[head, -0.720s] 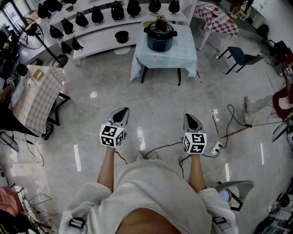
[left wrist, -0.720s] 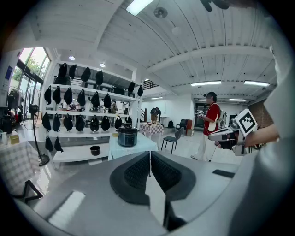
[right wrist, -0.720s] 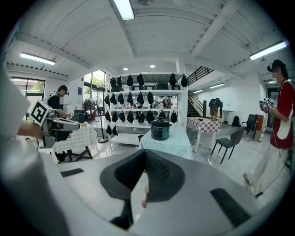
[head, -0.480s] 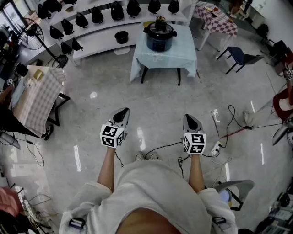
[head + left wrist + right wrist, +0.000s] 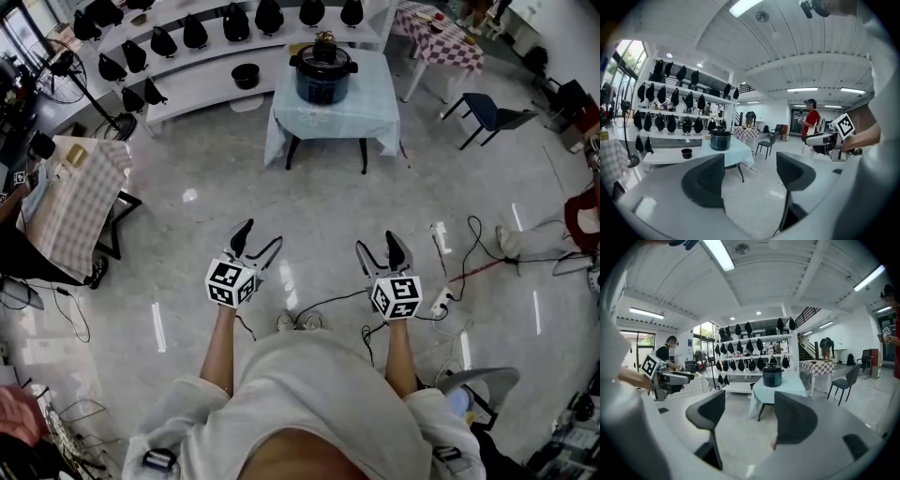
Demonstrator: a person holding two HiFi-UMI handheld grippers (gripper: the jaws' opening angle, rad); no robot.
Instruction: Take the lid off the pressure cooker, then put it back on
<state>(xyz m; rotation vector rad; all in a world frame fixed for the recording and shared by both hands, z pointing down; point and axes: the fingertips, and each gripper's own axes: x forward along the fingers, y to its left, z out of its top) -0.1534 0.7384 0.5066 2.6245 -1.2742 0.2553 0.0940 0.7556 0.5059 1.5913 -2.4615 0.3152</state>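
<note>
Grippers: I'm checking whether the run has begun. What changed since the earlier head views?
The left gripper and right gripper both opened: jaws together before, now apart and empty. Nothing was taken hold of. The cooker stays lidded on its table, far from both.

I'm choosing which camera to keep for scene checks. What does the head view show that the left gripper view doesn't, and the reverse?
Head view only: floor cables, a power strip, and the marker cube on the left gripper. Left gripper view only: ceiling lights. Both: the lidded pressure cooker on its blue-clothed table, a black chair, and the right gripper. Both grippers' jaws stand apart, empty.
</note>
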